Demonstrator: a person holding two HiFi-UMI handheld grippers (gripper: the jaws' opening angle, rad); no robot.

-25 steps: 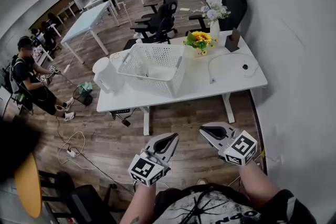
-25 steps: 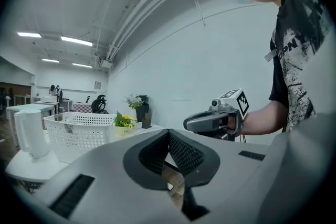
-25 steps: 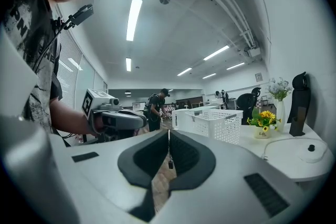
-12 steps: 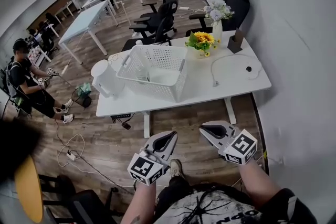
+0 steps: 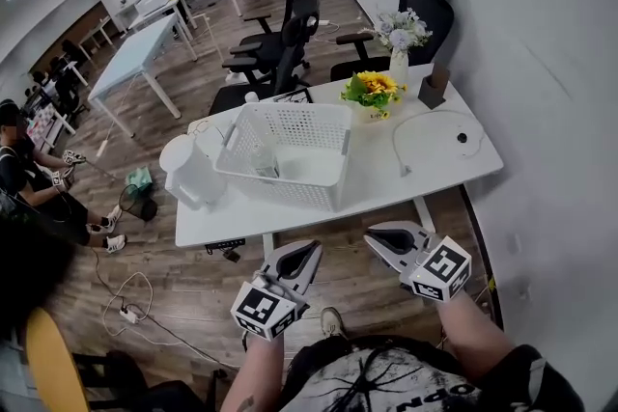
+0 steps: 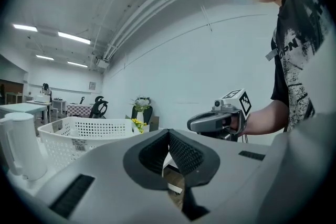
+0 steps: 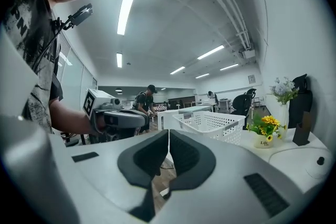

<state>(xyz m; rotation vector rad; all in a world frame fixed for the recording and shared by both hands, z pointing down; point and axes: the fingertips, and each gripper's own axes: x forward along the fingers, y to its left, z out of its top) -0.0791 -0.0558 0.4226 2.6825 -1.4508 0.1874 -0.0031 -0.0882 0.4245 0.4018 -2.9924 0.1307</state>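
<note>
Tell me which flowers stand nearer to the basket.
The yellow flowers, right beside the basket; the white flowers stand farther back.

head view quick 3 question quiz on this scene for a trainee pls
1. True or false: the left tongs and the right tongs are both shut and hold nothing.
2. What stands on the table just left of the basket in the head view? A) a white jug B) a laptop C) a red box
3. Fill in: the flowers nearest the basket are ___.
Key: 1 true; 2 A; 3 yellow.
</note>
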